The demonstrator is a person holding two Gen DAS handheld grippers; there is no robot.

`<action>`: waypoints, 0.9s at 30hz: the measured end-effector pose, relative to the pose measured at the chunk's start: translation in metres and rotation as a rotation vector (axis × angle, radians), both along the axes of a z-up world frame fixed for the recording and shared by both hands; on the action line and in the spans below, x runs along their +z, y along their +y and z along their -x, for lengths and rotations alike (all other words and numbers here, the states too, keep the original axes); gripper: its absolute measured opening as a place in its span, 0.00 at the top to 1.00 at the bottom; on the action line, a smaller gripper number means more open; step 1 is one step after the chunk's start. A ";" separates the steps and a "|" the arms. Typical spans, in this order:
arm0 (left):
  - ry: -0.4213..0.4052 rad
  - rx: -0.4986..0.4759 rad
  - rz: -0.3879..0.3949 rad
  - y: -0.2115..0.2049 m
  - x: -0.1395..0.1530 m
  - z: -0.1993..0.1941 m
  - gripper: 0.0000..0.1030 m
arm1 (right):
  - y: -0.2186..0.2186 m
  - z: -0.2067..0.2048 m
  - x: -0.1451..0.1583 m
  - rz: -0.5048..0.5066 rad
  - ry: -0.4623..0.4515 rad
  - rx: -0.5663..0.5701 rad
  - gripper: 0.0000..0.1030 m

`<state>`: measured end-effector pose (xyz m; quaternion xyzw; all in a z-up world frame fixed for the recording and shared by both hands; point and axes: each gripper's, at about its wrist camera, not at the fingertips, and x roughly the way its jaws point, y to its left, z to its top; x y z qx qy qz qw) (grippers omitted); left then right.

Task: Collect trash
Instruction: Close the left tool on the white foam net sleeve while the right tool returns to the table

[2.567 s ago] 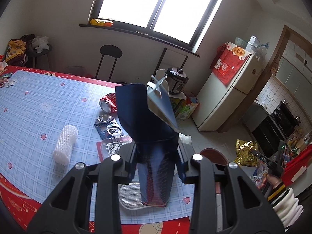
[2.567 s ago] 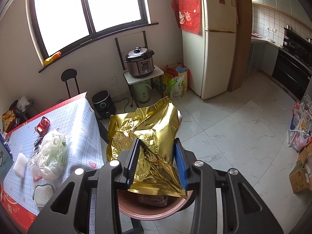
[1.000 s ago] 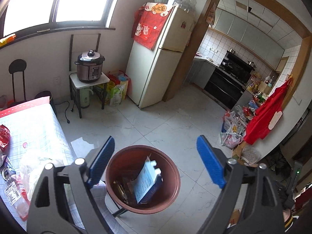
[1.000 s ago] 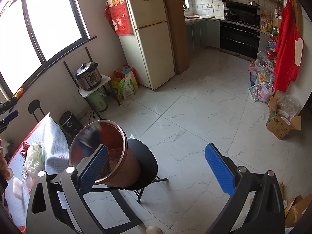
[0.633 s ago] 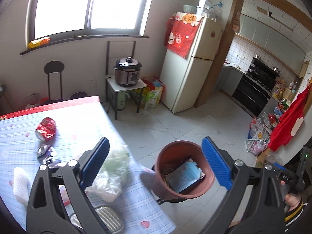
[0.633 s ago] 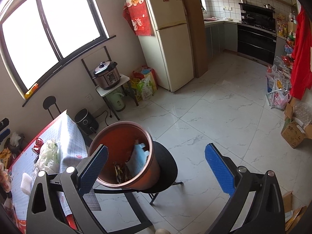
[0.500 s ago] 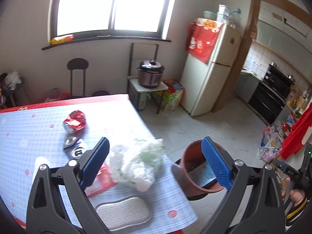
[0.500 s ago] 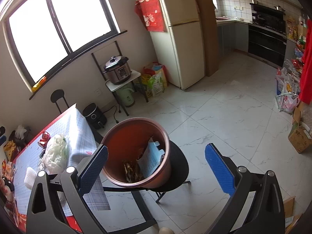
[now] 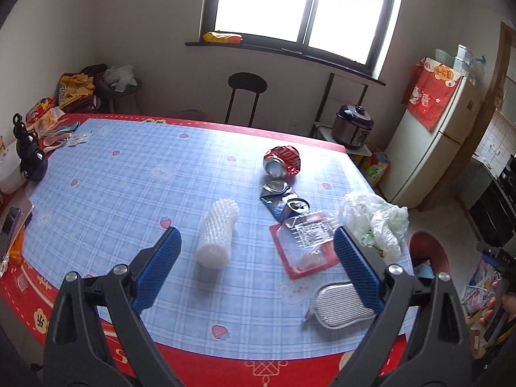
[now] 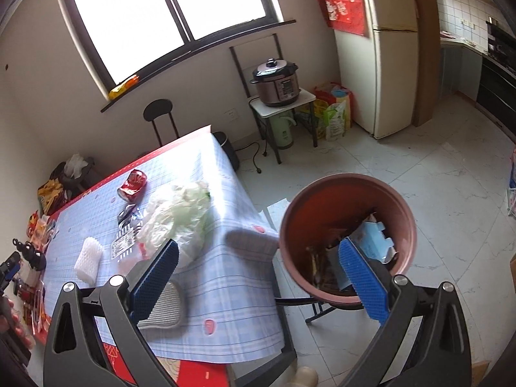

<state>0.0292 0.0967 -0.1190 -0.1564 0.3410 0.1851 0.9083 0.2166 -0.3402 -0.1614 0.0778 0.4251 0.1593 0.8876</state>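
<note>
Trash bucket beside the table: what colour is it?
Reddish-brown, a terracotta tone inside and out. The trash bucket shows best in the right wrist view, standing off the table's corner.

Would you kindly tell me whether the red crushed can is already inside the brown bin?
No, the red crushed can lies on the checked tablecloth.

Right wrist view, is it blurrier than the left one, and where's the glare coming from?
Yes: the right wrist view is smeared across the tablecloth and plastic bag, though the brown bin stays fairly crisp. The left wrist view is sharper, its crushed red can readable. In both, the window is blown out white, and fisheye curvature bends the edges.
</note>
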 end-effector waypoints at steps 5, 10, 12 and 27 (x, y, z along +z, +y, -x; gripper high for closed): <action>0.021 -0.006 0.053 0.042 -0.024 0.014 0.09 | 0.058 0.010 -0.003 0.051 0.023 0.048 0.05; 0.052 -0.042 0.111 0.069 -0.053 0.007 0.09 | 0.105 0.018 -0.016 0.098 0.066 0.064 0.05; 0.070 -0.067 0.132 0.076 -0.067 -0.001 0.09 | 0.120 0.021 -0.021 0.118 0.083 0.068 0.05; 0.254 -0.218 0.198 0.101 -0.173 -0.116 0.09 | 0.166 0.043 -0.056 0.201 0.163 -0.018 0.05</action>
